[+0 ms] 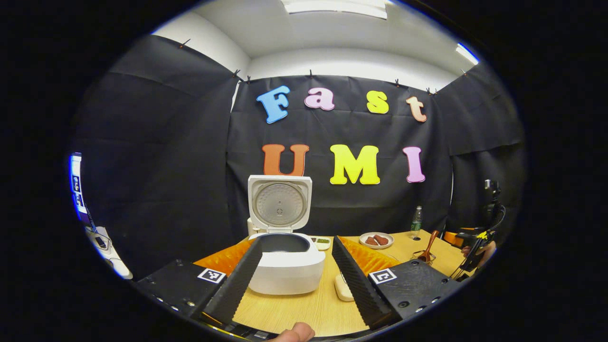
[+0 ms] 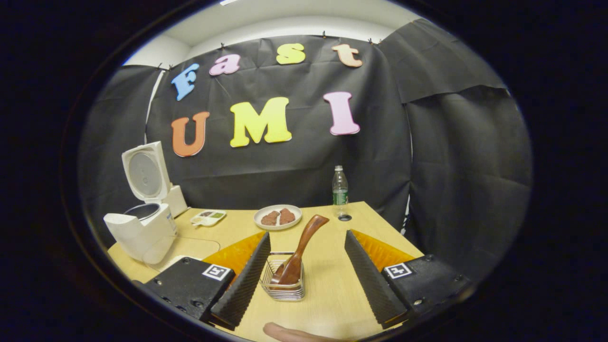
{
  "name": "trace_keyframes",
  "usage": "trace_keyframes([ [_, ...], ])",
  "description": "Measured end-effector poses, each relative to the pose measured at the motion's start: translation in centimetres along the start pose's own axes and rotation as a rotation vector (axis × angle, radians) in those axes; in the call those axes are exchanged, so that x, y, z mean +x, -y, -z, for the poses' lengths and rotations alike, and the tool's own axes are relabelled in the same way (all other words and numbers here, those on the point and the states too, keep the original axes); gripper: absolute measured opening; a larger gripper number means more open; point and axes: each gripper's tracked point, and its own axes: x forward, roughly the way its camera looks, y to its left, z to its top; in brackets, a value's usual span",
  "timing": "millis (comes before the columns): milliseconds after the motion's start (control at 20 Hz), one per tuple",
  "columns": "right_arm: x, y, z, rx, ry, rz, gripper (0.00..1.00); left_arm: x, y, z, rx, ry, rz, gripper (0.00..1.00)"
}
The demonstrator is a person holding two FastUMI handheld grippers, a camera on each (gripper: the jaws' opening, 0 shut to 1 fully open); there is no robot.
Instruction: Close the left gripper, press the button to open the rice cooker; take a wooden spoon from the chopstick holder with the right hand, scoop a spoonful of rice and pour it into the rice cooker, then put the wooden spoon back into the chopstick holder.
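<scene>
The white rice cooker stands lid-up. The right gripper, jaws spread wide, frames the brown wooden spoon leaning in the wire chopstick holder; best to pinch the handle mid-shaft. The left gripper gapes idle.

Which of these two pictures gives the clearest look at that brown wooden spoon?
The right gripper view: the brown wooden spoon stands close and central in its wire holder. The left gripper view shows it small, far right.
</scene>
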Motion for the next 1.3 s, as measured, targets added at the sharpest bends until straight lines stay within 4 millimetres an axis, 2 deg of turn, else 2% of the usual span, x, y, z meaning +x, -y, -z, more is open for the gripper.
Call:
trace_keyframes([
  [100,1.8,-0.4,1.3,0.017,-0.026,-0.018,0.97,-1.2,-0.6,-0.6,0.003,0.038,-0.014,0.94],
  [200,3.7,0.2,2.3,0.028,-0.050,-0.007,1.00,-2.4,-0.3,-0.4,0.014,0.038,-0.004,0.94],
  [300,5.9,0.7,3.1,0.027,-0.073,0.006,0.97,-3.5,-0.6,-0.5,0.035,0.043,-0.007,0.94],
  [350,6.9,0.7,3.5,0.029,-0.092,0.006,1.00,-4.0,-0.8,-0.4,0.049,0.044,-0.015,0.94],
  [500,9.2,0.1,4.6,0.033,-0.136,-0.015,1.00,-5.1,-1.2,-0.7,0.077,0.046,-0.035,0.94],
  [600,10.8,-0.1,5.2,0.084,-0.178,-0.014,0.95,-5.9,-1.2,-0.7,0.083,0.040,-0.038,0.94],
  [700,11.6,-0.8,6.3,0.111,-0.224,-0.022,0.80,-6.3,-1.3,-0.7,0.074,0.037,-0.043,0.94],
  [750,11.4,-0.7,6.3,0.110,-0.232,-0.006,0.58,-6.5,-1.3,-0.3,0.068,0.027,-0.041,0.94],
  [800,11.3,-1.0,5.7,0.139,-0.221,-0.012,0.41,-6.9,-1.2,-0.2,0.067,0.018,-0.039,0.94],
  [850,11.0,-2.1,5.4,0.155,-0.206,-0.051,0.24,-7.1,-1.1,-0.2,0.066,0.018,-0.039,0.94],
  [950,9.7,-2.4,4.3,0.084,-0.174,-0.041,0.14,-7.4,-0.7,-0.5,0.064,0.028,-0.026,0.94],
  [1100,7.8,-3.3,2.1,-0.010,-0.117,-0.052,0.14,-7.5,-0.3,-0.1,0.056,0.031,-0.012,0.94],
  [1300,5.7,-4.8,-1.4,-0.063,-0.038,-0.044,0.14,-7.5,-0.9,0.1,0.037,0.022,-0.027,0.94],
])
